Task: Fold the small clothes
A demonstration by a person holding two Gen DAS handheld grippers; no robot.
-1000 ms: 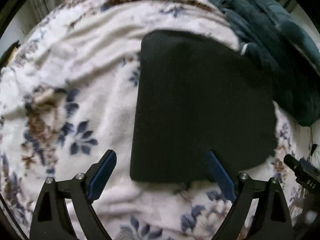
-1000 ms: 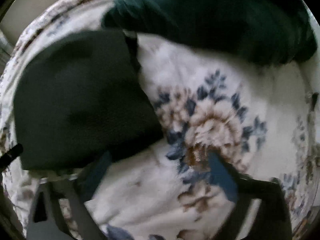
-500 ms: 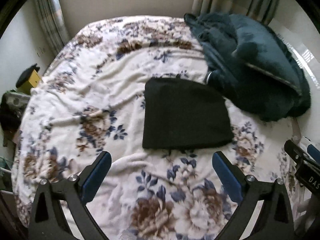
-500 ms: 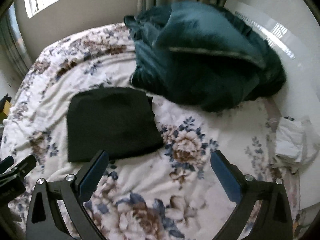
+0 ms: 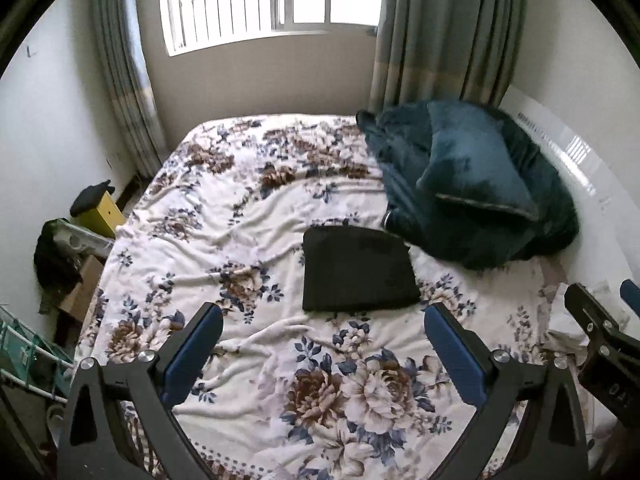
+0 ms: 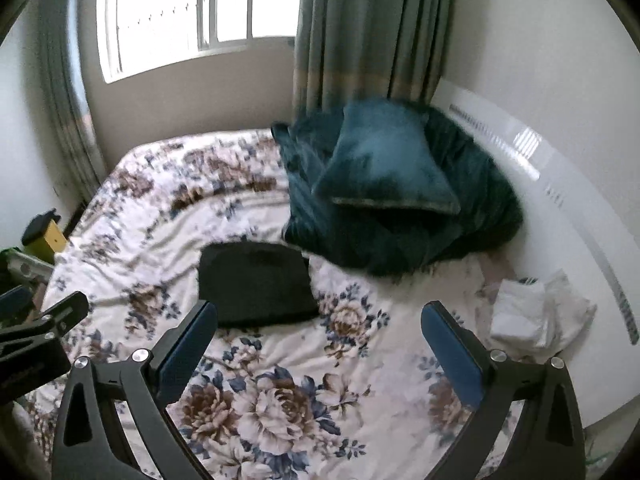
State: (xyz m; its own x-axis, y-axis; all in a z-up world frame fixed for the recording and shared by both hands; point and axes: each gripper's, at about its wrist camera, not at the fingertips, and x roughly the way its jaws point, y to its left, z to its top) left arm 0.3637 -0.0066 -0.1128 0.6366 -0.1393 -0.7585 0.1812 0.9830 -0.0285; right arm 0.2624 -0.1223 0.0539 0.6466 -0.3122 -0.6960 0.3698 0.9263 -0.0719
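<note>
A black garment, folded into a flat rectangle, lies on the floral blanket in the middle of the bed. It also shows in the right wrist view. My left gripper is open and empty, held well back and above the near part of the bed. My right gripper is open and empty too, at a similar height. Part of the right gripper shows at the right edge of the left wrist view.
A dark teal blanket with a cushion is heaped at the bed's far right by the wall. White cloth lies at the bed's right edge. A yellow box and clutter stand left of the bed. Window and curtains are behind.
Both grippers have pulled back and up from the black garment, so the whole bed and the window now show. The garment lies still, folded.
</note>
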